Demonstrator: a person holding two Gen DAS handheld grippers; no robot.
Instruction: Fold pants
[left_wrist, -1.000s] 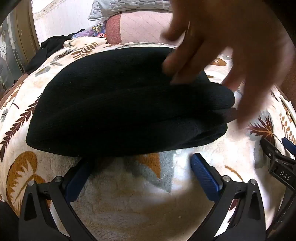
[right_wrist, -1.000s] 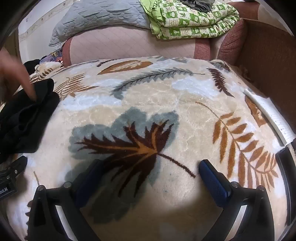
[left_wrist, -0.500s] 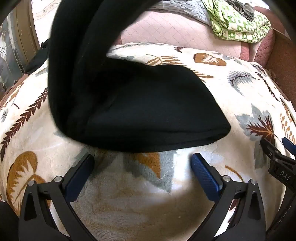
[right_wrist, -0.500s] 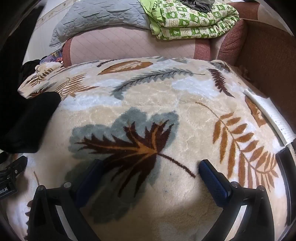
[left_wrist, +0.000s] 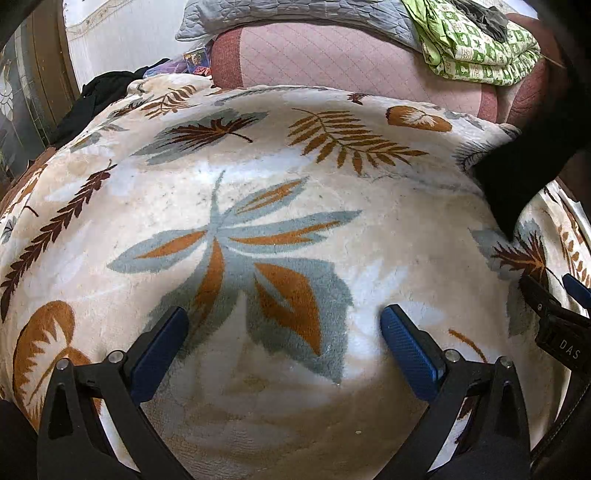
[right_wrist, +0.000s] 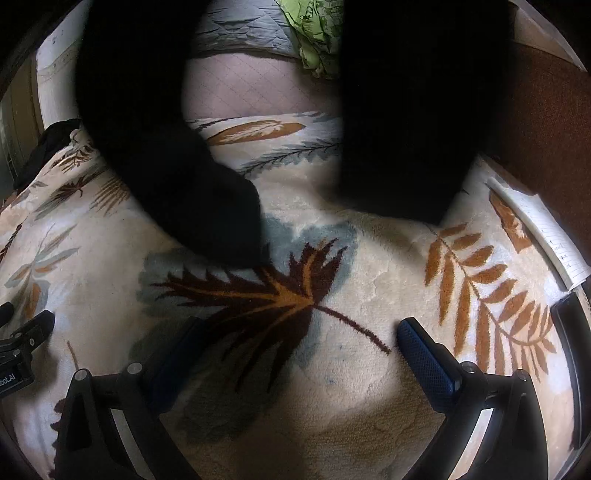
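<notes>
The pants (right_wrist: 177, 155) hang in the air over the blanket (right_wrist: 332, 369), two black legs dangling in front of the right gripper (right_wrist: 295, 354), the left leg's hem just brushing the pile. What holds them up is out of view above, so I cannot say who or what has them. This looks like the laying-out step: nothing is folded yet, and the next move calls for spreading them flat and straight on the blanket before any crease is made. Both grippers rest low, pointing along the bed, jaws spread wide and empty. The left gripper (left_wrist: 284, 339) faces bare blanket; only a dark corner of cloth shows at that view's right edge.
</notes>
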